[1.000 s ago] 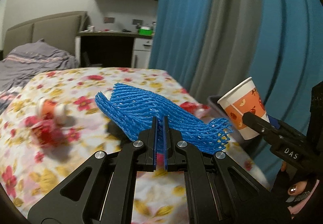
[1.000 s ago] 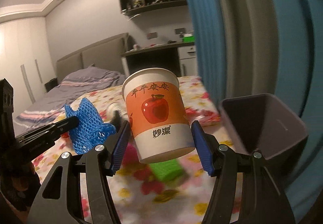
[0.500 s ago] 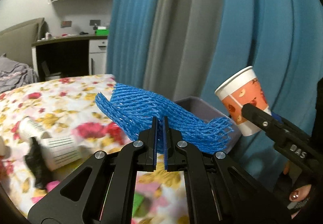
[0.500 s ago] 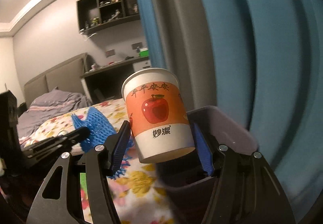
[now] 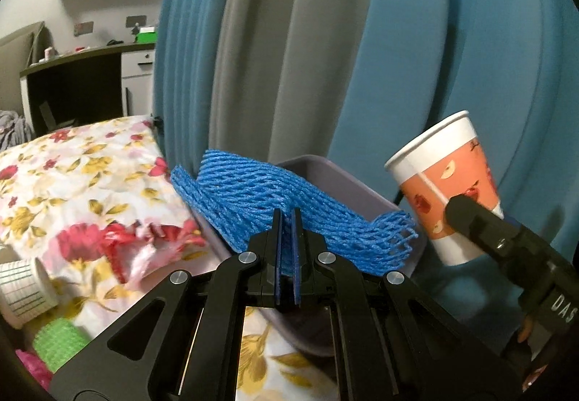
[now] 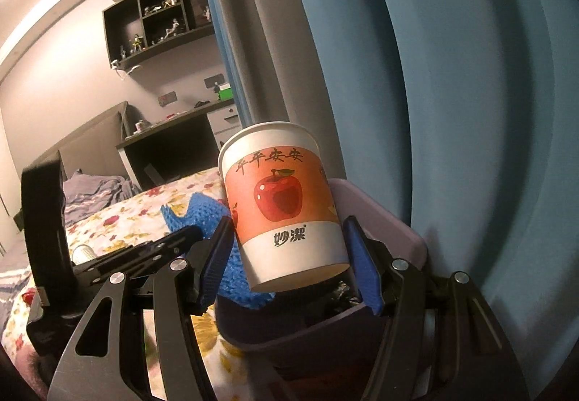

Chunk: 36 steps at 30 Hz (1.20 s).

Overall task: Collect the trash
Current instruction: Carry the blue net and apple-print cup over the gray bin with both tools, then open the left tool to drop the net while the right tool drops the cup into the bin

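My left gripper [image 5: 286, 220] is shut on a blue foam fruit net [image 5: 275, 198] and holds it over the grey-purple trash bin [image 5: 336, 176] beside the bed. My right gripper [image 6: 289, 238] is shut on an orange-and-white paper cup [image 6: 282, 202] with a red apple print, held upright above the same bin [image 6: 383, 220]. In the left wrist view the cup [image 5: 445, 191] hangs to the right of the bin. In the right wrist view the net [image 6: 188, 213] shows left of the cup.
The bed has a floral sheet [image 5: 72, 176]. On it lie a white lined paper cup [image 5: 21, 289], a green foam net [image 5: 58, 343] and something pink at the lower left. Blue and grey curtains [image 5: 362, 57] hang right behind the bin. A desk [image 5: 90, 75] stands far back.
Both grippers have swung right, away from the bed and toward the curtain. The bin has come under the blue net and the cup. Both grips are unchanged.
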Available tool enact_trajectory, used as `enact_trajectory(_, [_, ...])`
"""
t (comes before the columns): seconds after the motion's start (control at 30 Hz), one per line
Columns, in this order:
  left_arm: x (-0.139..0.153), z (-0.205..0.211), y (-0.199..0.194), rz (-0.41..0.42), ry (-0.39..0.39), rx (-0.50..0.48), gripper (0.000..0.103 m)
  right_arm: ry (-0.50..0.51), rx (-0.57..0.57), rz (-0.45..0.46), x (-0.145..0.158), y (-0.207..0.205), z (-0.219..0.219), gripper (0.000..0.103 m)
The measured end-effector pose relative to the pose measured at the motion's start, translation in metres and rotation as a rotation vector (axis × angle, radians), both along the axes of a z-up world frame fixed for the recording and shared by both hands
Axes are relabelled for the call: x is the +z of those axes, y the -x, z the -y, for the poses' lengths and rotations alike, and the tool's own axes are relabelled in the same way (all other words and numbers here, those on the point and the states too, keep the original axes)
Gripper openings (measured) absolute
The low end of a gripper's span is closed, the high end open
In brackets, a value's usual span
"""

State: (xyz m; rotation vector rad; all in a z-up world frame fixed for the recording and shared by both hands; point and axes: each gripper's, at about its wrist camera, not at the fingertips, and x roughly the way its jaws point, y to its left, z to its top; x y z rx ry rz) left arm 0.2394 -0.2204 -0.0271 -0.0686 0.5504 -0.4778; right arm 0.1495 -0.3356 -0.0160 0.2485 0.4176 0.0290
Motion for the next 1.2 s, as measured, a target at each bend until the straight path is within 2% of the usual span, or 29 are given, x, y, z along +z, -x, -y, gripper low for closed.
enact_trajectory(0.53, [-0.016, 0.022, -0.033, -0.048, 0.031, -0.075, 0.006, 0.013, -0.048, -0.036, -0.012, -0.017, 0.01, 0.061])
enact_trajectory(0.6, [-0.017, 0.022, -0.034, -0.046, 0.03, -0.081, 0.012, 0.01, -0.052, -0.042, -0.011, -0.02, 0.01, 0.061])
enact_trajectory(0.63, [-0.018, 0.021, -0.035, -0.044, 0.027, -0.076, 0.021, 0.006, -0.055, -0.044, -0.012, -0.021, 0.01, 0.061])
enact_trajectory(0.67, [-0.017, 0.02, -0.034, -0.044, 0.027, -0.07, 0.039, 0.004, -0.058, -0.045, -0.012, -0.022, 0.01, 0.061])
enact_trajectory(0.7, [-0.018, 0.015, -0.034, -0.048, 0.036, -0.051, 0.05, 0.001, -0.06, -0.046, -0.013, -0.022, 0.011, 0.061])
enact_trajectory(0.73, [-0.019, 0.011, -0.034, -0.047, 0.047, -0.038, 0.068, -0.002, -0.06, -0.047, -0.013, -0.023, 0.011, 0.061])
enact_trajectory(0.77, [-0.019, 0.006, -0.033, -0.043, 0.059, -0.019, 0.076, -0.004, -0.061, -0.051, -0.015, -0.024, 0.011, 0.061])
enact_trajectory(0.9, [-0.014, -0.015, -0.023, -0.044, 0.048, 0.094, 0.084, -0.002, -0.052, -0.079, -0.022, -0.034, 0.005, 0.061])
enact_trajectory(1.03, [-0.005, -0.042, 0.005, 0.003, 0.037, 0.187, 0.093, 0.007, -0.036, -0.11, -0.033, -0.045, -0.005, 0.062])
enact_trajectory(1.2, [-0.001, -0.08, 0.047, 0.034, 0.011, 0.272, 0.096, 0.021, -0.025, -0.152, -0.05, -0.061, -0.013, 0.063])
